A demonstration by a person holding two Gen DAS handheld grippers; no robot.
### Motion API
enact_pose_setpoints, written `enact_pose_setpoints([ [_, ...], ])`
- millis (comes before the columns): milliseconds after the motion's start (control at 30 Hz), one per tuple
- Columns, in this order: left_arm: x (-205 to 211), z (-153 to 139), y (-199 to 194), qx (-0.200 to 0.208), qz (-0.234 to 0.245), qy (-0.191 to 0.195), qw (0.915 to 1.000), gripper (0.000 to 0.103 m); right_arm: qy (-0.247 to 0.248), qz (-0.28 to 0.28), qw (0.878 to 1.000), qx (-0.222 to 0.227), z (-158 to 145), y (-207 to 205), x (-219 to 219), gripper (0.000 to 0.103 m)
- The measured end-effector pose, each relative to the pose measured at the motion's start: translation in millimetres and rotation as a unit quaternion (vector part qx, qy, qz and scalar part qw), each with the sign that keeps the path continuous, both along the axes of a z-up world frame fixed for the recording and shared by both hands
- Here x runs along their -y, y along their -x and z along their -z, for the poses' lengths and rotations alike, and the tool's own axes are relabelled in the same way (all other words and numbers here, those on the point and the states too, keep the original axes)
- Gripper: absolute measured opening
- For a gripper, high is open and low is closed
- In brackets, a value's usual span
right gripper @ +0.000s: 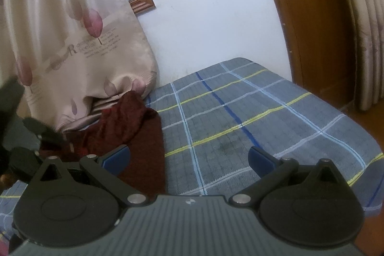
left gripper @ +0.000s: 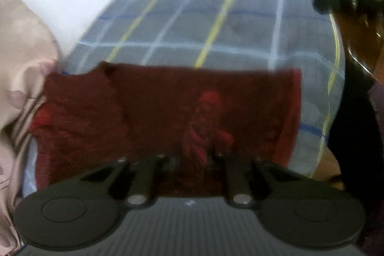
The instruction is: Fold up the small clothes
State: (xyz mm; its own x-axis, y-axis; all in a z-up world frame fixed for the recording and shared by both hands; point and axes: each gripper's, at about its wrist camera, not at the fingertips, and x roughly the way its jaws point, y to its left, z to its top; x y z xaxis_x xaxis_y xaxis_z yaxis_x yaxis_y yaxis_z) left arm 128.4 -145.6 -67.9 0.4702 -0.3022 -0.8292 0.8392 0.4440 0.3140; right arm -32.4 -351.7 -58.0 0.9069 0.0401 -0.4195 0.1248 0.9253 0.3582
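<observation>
We have the dark red garment (left gripper: pixel 168 112) lying on the plaid bedspread (left gripper: pixel 216 23) near the curtain (right gripper: pixel 72 28), its main panel spread fairly flat with a straight far edge, while one side piece lies rumpled toward the curtain — so the fold looks to us begun at most, not finished. Our left gripper (left gripper: pixel 194 160) sits low over the near edge of the cloth, fingers drawn close and seemingly pinching a bunched ridge of it, though blur keeps us from being sure. Our right gripper (right gripper: pixel 189 157) hangs over bare bedspread beside the garment, blue pads (right gripper: pixel 260 158) wide apart and holding nothing — the rumpled side and the closing folds appear left to do.
</observation>
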Motion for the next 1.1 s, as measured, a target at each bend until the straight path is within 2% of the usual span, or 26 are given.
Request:
enact_pose_setpoints([
  [100,-27,-22,18,0.038,-0.04,0.062,0.9966,0.014,-0.002,0.003,1.0,0.005,-3,0,0,0.103],
  [167,-54,-37,32,0.074,-0.082,0.096,0.9892,0.014,0.004,0.0,1.0,0.008,-6,-2,-1,0.103],
  [233,-83,-52,34,0.09,-0.122,0.122,0.9809,0.014,0.009,-0.007,1.0,0.006,-9,-6,-6,0.103],
  [367,-145,-79,27,0.141,-0.204,0.148,0.9574,0.014,0.019,-0.036,0.999,-0.001,-14,-20,-24,0.103],
  [500,-208,-104,7,0.18,-0.288,0.163,0.9264,0.014,0.035,-0.072,0.997,0.001,-24,-34,-52,0.103],
  [600,-257,-116,-13,0.21,-0.356,0.17,0.8947,0.014,0.052,-0.098,0.994,0.004,-32,-44,-74,0.103],
  [767,-330,-124,-41,0.248,-0.441,0.179,0.8436,0.014,0.071,-0.13,0.989,-0.004,-41,-62,-105,0.103],
  [833,-358,-125,-55,0.26,-0.475,0.184,0.82,0.014,0.073,-0.137,0.988,-0.009,-42,-68,-114,0.103],
  [967,-400,-119,-83,0.296,-0.526,0.164,0.7801,0.014,0.07,-0.144,0.987,-0.028,-37,-82,-128,0.103],
  [1067,-431,-111,-106,0.307,-0.562,0.152,0.7528,0.014,0.072,-0.149,0.985,-0.045,-29,-89,-137,0.103],
  [1100,-445,-106,-115,0.309,-0.58,0.149,0.7389,0.014,0.074,-0.15,0.985,-0.05,-27,-92,-139,0.103],
])
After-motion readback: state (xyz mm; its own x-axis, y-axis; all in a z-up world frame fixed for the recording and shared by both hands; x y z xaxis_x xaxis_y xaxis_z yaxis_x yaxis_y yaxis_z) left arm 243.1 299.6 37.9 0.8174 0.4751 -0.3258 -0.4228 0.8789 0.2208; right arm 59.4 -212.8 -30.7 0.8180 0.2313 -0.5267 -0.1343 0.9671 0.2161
